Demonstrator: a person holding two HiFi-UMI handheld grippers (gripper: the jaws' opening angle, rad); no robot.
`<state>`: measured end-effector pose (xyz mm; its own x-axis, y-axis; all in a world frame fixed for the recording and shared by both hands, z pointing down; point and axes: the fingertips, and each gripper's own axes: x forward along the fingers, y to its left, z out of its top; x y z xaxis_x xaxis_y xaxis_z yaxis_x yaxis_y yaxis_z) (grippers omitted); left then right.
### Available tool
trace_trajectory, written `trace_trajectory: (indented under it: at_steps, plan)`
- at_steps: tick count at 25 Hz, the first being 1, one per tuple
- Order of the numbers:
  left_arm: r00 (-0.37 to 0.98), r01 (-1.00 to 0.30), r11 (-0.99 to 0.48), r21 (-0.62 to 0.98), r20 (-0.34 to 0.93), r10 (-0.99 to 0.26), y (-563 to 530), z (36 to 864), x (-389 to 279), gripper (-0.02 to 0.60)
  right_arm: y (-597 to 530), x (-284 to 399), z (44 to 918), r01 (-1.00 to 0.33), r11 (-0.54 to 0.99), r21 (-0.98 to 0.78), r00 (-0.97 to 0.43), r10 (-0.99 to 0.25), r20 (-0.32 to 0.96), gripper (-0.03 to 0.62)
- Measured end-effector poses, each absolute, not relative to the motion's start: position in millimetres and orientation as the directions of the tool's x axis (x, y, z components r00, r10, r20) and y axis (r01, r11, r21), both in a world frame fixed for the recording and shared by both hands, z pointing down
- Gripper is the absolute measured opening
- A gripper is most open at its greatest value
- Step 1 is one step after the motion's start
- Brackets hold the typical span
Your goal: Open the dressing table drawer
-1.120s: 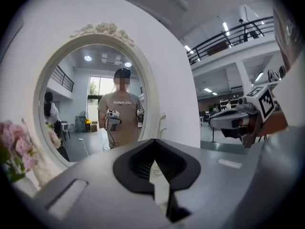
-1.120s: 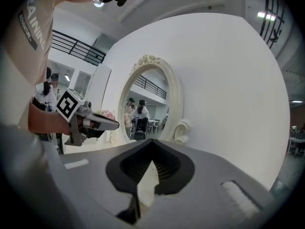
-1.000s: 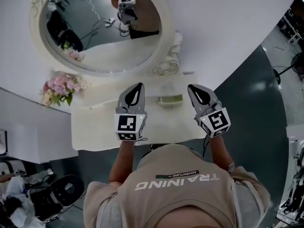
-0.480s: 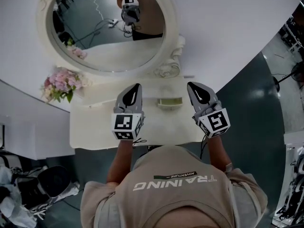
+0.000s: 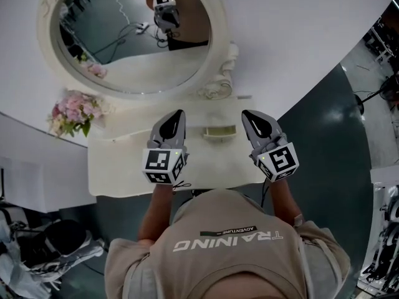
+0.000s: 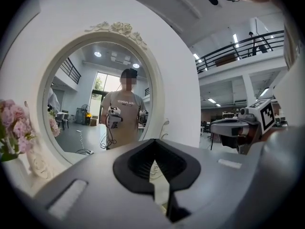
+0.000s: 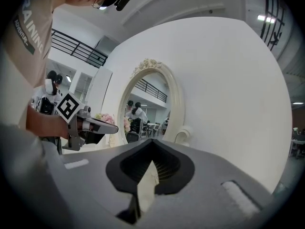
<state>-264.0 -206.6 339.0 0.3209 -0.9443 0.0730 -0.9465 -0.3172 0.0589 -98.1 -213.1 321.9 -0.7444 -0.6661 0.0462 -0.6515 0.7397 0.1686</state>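
Left hand-held gripper (image 5: 180, 114) and right hand-held gripper (image 5: 245, 114), both clenched and empty, hover side by side over the counter (image 5: 118, 161) near the mirror (image 5: 124, 55); the drawer is hidden from view.

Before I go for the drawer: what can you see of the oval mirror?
The mirror is oval, in a broad cream frame with carved roses on its crest and scrollwork at its foot. It stands upright at the back of the dressing table, against a white wall, pink flowers beside it. The glass reflects the person; the left tool and right tool are clear of it.
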Motion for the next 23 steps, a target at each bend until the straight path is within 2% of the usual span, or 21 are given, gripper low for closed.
trace_trajectory:
  at_steps: [6, 23]
  plan:
    - [0.331, -0.943, -0.325, 0.076, 0.102, -0.938, -208, 355, -262, 0.018, -212, -96, 334, -0.653, 0.745, 0.136, -0.745, -0.665, 0.061, 0.002]
    - [0.362, -0.932, -0.357, 0.064, 0.085, -0.928, -227, 356, -254, 0.018, -227, -101, 340, -0.657, 0.741, 0.135, -0.741, -0.669, 0.062, 0.002]
